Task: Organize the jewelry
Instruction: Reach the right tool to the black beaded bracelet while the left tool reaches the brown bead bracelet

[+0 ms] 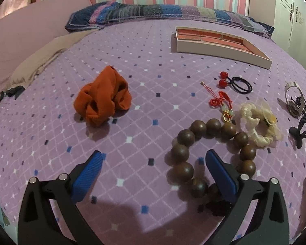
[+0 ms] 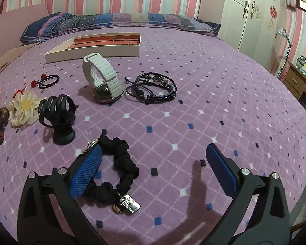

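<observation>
Jewelry lies scattered on the purple diamond-patterned bedspread [image 2: 214, 85], in front of one shallow white cardboard tray with orange-red lined compartments [image 1: 220, 47], which sits toward the head of the bed.

Item count:
- One bracelet of large dark brown wooden beads [image 1: 185, 155]; the left gripper [image 1: 153, 163] hovers with its jaws spread wide and holding nothing, its right blue-padded finger over the bracelet's ring.
- One black fabric scrunchie with metal tags [image 2: 124, 175]; the right gripper [image 2: 154, 153] is likewise spread and empty, its left finger over the scrunchie's near-left part.
- One orange fabric scrunchie [image 1: 104, 100], well apart to the left.
- One cream flower scrunchie [image 2: 23, 108], touching the wooden beads.
- One red braided cord charm [image 1: 221, 102].
- One black hair tie with two red beads [image 1: 234, 82].
- One black claw hair clip [image 2: 58, 116].
- One white link-band watch [image 2: 102, 79], just beside one black braided leather bracelet [image 2: 153, 87].

One patchwork pillow [image 1: 153, 12] lies beyond the tray.
</observation>
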A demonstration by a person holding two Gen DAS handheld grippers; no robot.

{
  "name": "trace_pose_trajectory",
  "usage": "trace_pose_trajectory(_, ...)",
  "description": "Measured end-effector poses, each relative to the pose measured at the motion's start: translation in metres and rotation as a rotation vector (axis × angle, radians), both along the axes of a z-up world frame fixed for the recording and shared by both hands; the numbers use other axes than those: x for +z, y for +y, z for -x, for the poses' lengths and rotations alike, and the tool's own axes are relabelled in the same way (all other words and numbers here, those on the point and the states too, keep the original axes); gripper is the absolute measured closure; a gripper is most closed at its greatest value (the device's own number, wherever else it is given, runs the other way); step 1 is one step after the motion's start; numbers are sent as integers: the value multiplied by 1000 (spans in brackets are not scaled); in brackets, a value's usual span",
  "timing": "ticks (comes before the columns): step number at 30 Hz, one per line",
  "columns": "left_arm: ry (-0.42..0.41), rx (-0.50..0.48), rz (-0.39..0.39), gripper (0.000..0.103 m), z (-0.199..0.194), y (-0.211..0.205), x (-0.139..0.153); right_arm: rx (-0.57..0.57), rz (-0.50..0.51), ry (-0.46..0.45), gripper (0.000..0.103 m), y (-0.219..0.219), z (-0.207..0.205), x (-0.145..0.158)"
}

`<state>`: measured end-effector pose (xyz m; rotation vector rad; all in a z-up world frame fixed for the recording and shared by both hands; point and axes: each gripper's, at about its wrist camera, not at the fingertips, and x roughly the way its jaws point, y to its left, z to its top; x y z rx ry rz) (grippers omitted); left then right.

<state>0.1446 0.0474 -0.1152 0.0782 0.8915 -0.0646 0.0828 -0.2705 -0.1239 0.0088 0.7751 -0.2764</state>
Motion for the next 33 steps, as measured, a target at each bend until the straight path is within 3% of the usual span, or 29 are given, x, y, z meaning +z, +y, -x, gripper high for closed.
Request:
trace_pose_trajectory(3, 12, -11, 18, 4, -5, 3, -3, 2, -9, -1, 6, 0, -1, 0)
trace_pose_trajectory(11, -13, -19, 32, 7, -11, 4, -7, 37, -35, -5, 30, 2, -1, -6)
trace_pose_trajectory(21, -47, -72, 43, 34, -14, -1, -8, 113, -30, -9, 66, 16, -1, -9)
trace_pose_trajectory(25, -45, -85, 46, 42, -19, -4, -8, 140, -65, -14, 85, 16, -1, -7)
trace_pose_trajectory(33, -38, -127, 60, 71, -21, -11, -6, 155, -130, -27, 89, 10, -1, -4)
